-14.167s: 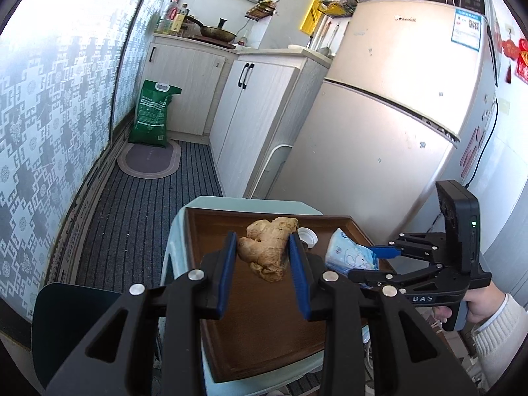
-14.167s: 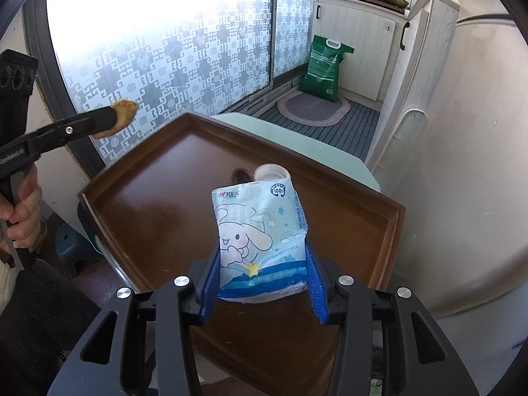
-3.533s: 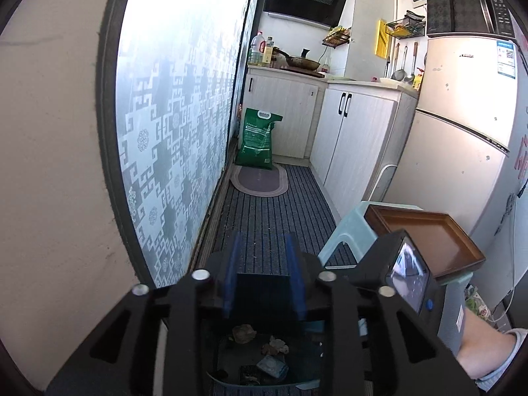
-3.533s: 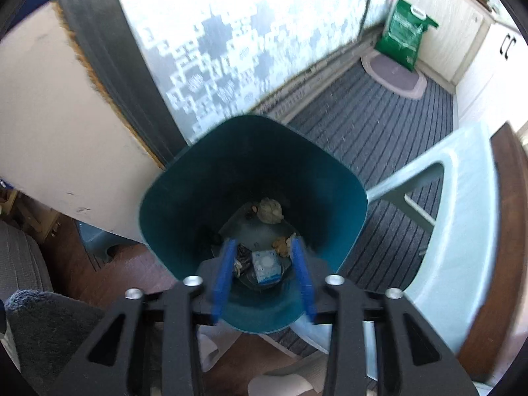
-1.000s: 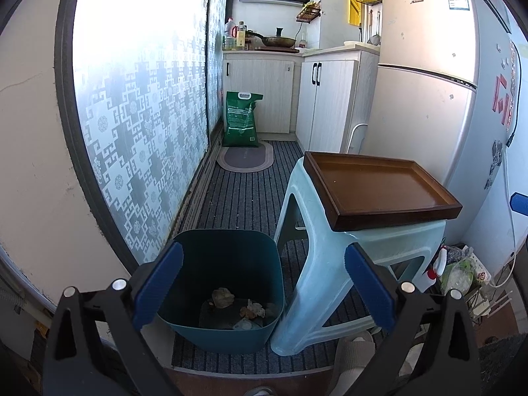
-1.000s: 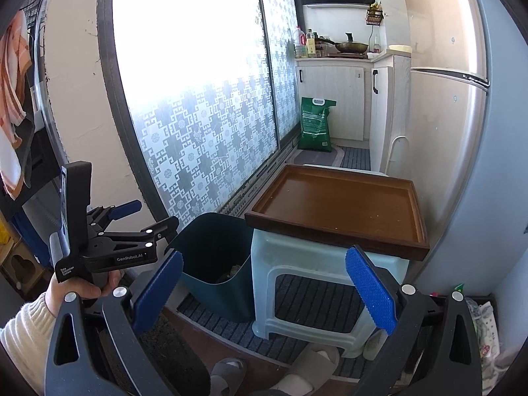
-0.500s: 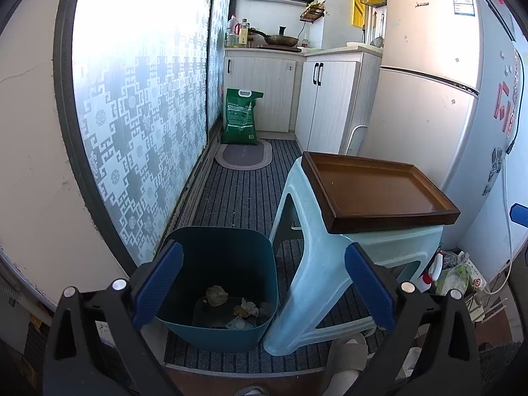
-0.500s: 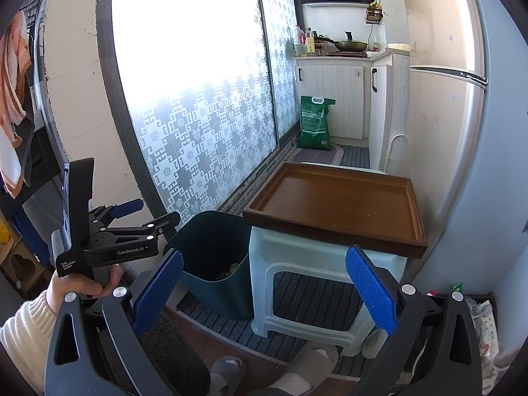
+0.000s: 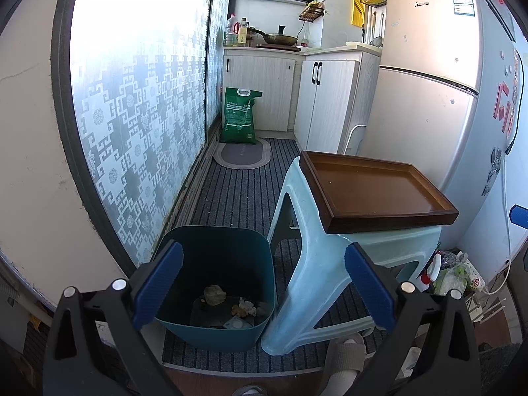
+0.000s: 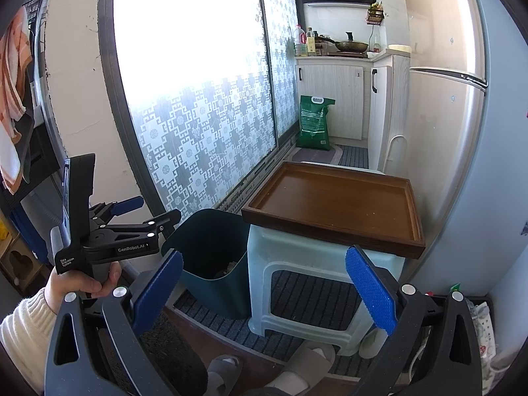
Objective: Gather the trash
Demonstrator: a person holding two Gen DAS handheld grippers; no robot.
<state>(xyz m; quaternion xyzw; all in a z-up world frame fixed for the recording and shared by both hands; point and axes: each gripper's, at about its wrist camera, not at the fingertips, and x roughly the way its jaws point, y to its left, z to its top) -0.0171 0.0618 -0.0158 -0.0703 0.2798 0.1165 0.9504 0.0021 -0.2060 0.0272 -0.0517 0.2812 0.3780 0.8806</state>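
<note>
So both grippers have pulled way back from the bin compared to a few seconds ago, when they were hanging right over it. The left gripper (image 9: 264,290) and right gripper (image 10: 262,292) both have their jaws spread wide with nothing between the blue pads.

The trash is all down in the dark teal trash bin (image 9: 184,244), sitting on the floor at about 7 o'clock in the left wrist view, touching the side of the pale green plastic stool (image 9: 316,264). You can see the ginger chunk (image 9: 214,294) lying on the bottom, plus some crumpled scraps (image 9: 243,308) and a small packet (image 9: 236,323) next to it.

The brown wooden tray (image 9: 392,219) on top of the stool, over at 3 o'clock, has nothing on it now, where earlier it held the ginger, the tissue pack and a little cap.

Looks to me like the job's basically done, nothing left to pick up that I can see.
</note>
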